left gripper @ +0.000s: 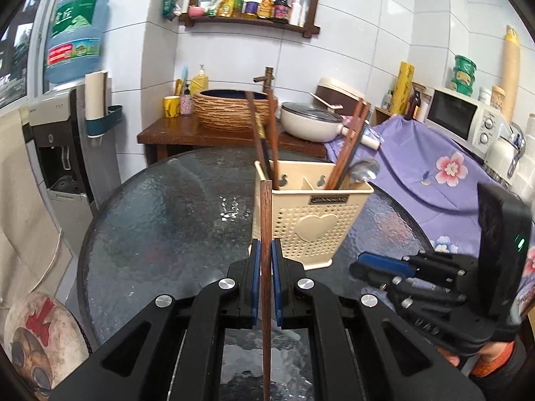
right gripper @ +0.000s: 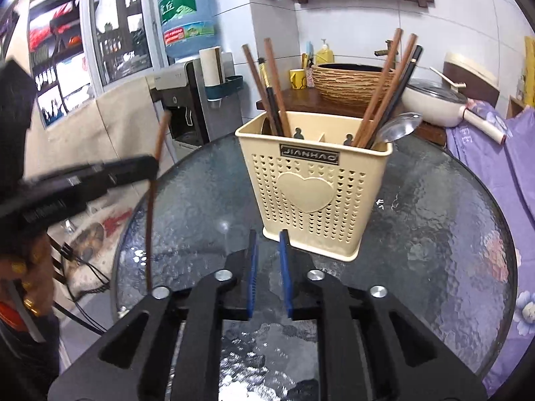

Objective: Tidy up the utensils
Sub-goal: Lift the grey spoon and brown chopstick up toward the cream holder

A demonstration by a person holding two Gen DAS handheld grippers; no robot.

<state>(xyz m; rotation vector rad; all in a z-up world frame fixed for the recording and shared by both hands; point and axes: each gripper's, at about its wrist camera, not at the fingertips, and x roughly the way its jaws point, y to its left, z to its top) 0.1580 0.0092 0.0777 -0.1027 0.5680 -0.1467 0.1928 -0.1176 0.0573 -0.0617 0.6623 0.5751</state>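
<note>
A cream perforated utensil holder [left gripper: 314, 214] with a heart on its front stands on the round glass table [left gripper: 160, 227]; it also shows in the right wrist view [right gripper: 314, 187]. It holds several wooden chopsticks [right gripper: 277, 90] and a metal spoon [right gripper: 399, 127]. My left gripper [left gripper: 266, 250] is shut on a brown wooden chopstick [left gripper: 265, 234], held upright just in front of the holder. This chopstick [right gripper: 152, 214] and the left gripper [right gripper: 100, 177] show at the left of the right wrist view. My right gripper [right gripper: 267, 244] is open and empty, close to the holder's base; it shows at the right of the left wrist view [left gripper: 384, 264].
Behind the table stands a wooden counter [left gripper: 187, 130] with a woven basin [left gripper: 234, 107] and a white pot [left gripper: 311, 120]. A water dispenser [left gripper: 60, 153] stands at the left. A purple flowered cloth [left gripper: 434, 173] and a microwave [left gripper: 464, 117] are at the right.
</note>
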